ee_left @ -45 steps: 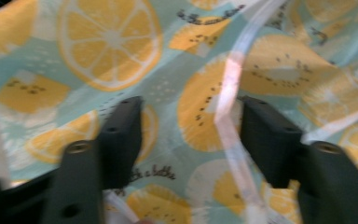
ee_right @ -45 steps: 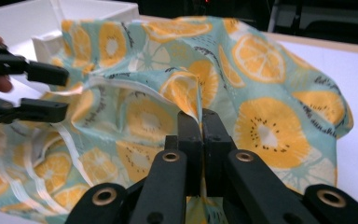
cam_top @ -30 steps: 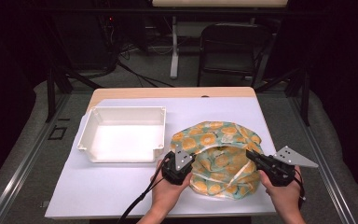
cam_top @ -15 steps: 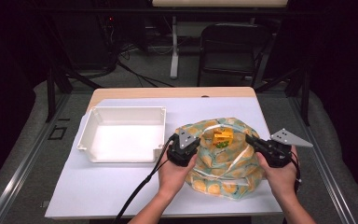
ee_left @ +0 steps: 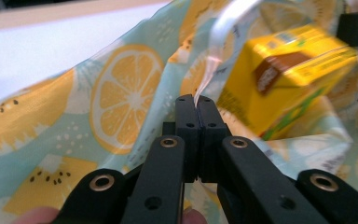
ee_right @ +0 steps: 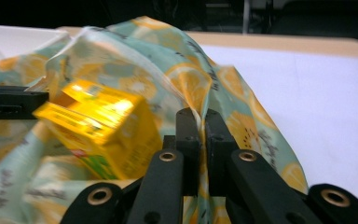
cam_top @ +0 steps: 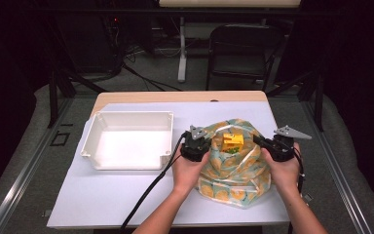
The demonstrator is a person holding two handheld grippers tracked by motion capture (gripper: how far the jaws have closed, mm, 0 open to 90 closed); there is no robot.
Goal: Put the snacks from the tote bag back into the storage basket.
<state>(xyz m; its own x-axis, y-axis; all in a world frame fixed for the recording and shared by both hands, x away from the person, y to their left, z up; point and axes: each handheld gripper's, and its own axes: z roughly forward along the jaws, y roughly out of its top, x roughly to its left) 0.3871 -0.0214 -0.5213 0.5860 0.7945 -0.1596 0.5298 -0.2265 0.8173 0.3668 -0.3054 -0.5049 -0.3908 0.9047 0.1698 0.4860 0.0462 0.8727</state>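
A plastic bag [cam_top: 233, 170] printed with orange slices lies on the white table cover, its mouth held apart between my two grippers. A yellow drink carton [cam_top: 233, 141] sits tilted in the opening. My left gripper [cam_top: 205, 140] is shut on the bag's left rim, with the thin film pinched between its pads [ee_left: 196, 100] and the carton [ee_left: 284, 74] just beyond. My right gripper [cam_top: 258, 140] is shut on the right rim [ee_right: 200, 114], the carton [ee_right: 102, 126] lying to its left. The left gripper's jaw tip [ee_right: 9, 102] shows at the far side of the bag [ee_right: 205, 70].
An empty white tray [cam_top: 129, 114] stands left of the bag, close to my left hand. A black cable [cam_top: 151, 190] trails from the left gripper toward the table's near edge. A chair [cam_top: 243, 48] and stands are beyond the table's far edge.
Both hands have moved away from the table's near edge with the bag's rim. The mouth has spread apart, and the yellow carton has come into sight.
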